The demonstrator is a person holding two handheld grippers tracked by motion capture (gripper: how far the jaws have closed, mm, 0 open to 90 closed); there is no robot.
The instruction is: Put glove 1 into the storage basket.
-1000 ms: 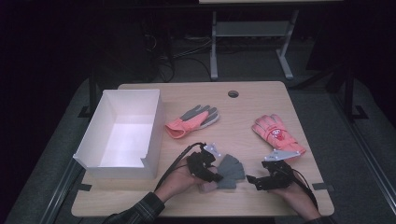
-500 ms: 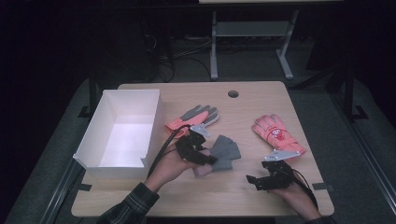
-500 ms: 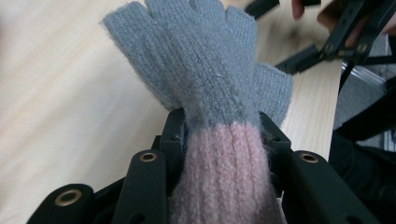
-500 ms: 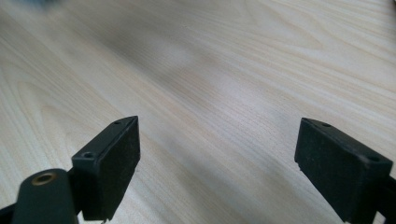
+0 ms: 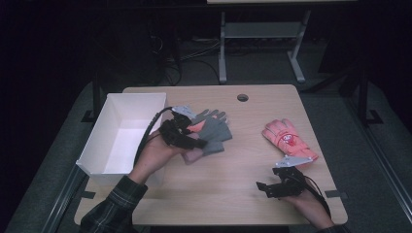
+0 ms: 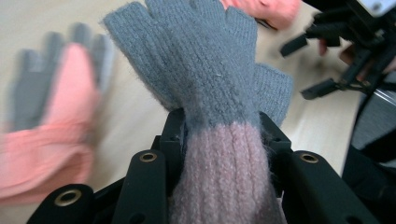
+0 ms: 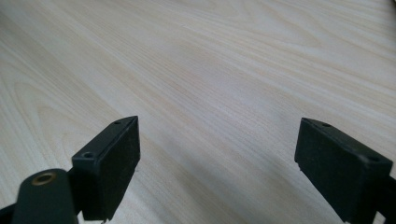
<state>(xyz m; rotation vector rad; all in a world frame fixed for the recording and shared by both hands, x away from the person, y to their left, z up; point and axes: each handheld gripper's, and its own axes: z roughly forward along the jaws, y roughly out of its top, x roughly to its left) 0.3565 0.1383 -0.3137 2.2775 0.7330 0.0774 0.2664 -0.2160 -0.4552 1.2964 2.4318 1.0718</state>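
- The left gripper [image 5: 206, 144] is clenched on the pink ribbed cuff of a grey knitted fingerless glove [image 6: 201, 70]; in the left gripper view the jaws press the cuff from both sides, so the grey hand part hangs free ahead of them.
- In the high view this glove [image 5: 215, 133] is carried above the light wooden worktop [image 5: 233, 179], partly over a salmon-and-grey work glove [image 5: 206, 118] that lies flat just right of the white open cardboard box [image 5: 99, 145].
- Holding it by the cuff probably keeps the limp knit from folding and leaves the fingers to trail, handy for dropping it into the box.
- The right gripper [image 5: 272, 187] rests low near the front right of the worktop with its jaws spread wide and nothing between them; its own view shows bare wood [image 7: 210, 70].
- A salmon padded glove with a printed badge [image 5: 287, 140] lies near the right edge, just beyond the right gripper.
- Open room: the box stands clear on the left with its near wall to cross; the middle of the worktop is free.
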